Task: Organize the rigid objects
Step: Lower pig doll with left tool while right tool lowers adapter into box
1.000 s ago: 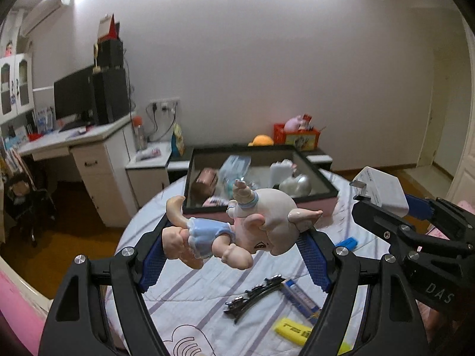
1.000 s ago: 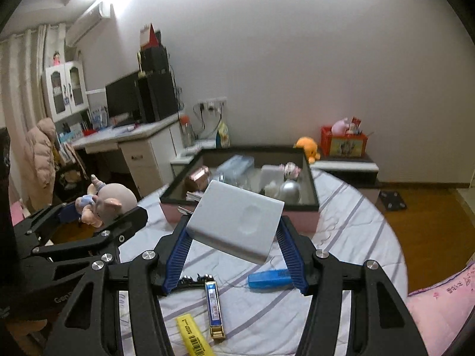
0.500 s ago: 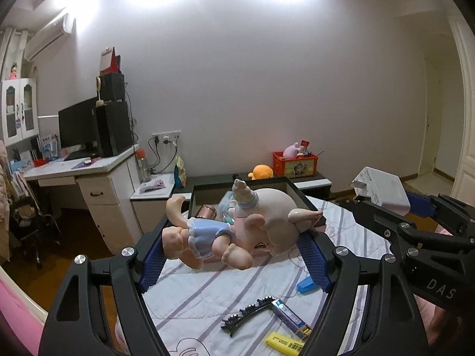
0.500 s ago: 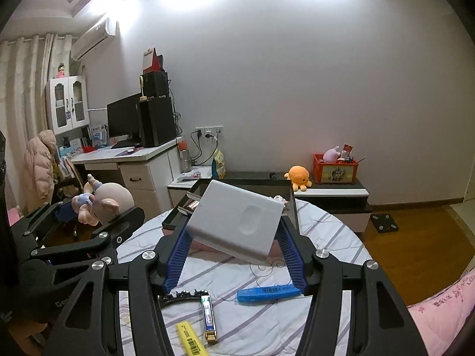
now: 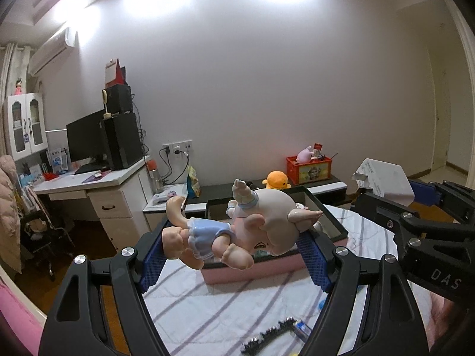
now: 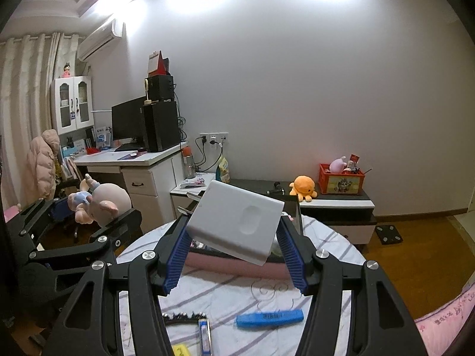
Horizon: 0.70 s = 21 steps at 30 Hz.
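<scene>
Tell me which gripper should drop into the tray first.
Probably left: the left gripper holds the pig doll directly before the tray; the right gripper's white charger looks similarly lined up, so marginal.

Bedroom clutter behind my work
I see an orange plush octopus (image 6: 302, 187) beside a red crate (image 6: 341, 179), and a black monitor (image 6: 128, 122) far left
</scene>
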Each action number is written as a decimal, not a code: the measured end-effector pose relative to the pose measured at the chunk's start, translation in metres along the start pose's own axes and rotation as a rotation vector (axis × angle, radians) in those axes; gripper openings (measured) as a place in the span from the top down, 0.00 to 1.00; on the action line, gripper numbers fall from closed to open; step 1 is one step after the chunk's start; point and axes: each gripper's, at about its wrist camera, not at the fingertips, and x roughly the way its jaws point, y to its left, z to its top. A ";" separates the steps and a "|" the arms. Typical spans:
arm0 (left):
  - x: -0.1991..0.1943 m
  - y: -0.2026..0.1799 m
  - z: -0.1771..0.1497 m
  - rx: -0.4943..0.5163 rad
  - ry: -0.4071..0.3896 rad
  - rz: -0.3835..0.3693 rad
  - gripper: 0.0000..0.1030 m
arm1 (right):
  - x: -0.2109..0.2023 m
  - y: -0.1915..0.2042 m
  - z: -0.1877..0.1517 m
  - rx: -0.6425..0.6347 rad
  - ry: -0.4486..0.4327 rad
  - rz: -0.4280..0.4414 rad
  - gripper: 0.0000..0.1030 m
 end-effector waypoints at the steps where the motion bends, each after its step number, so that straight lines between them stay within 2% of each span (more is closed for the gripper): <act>1: 0.005 0.001 0.002 0.001 0.001 -0.002 0.23 | 0.005 -0.001 0.002 -0.003 0.002 -0.002 0.42; 5: 0.037 0.000 0.009 0.013 0.015 -0.010 0.23 | 0.027 -0.005 0.011 -0.020 0.011 -0.010 0.42; 10: 0.095 0.002 0.016 0.016 0.073 -0.034 0.23 | 0.076 -0.016 0.021 -0.037 0.056 -0.020 0.42; 16: 0.175 0.006 0.013 0.005 0.194 -0.058 0.23 | 0.144 -0.029 0.018 -0.047 0.164 -0.023 0.42; 21: 0.229 0.005 -0.007 0.012 0.307 -0.060 0.23 | 0.196 -0.038 0.006 -0.040 0.260 -0.015 0.42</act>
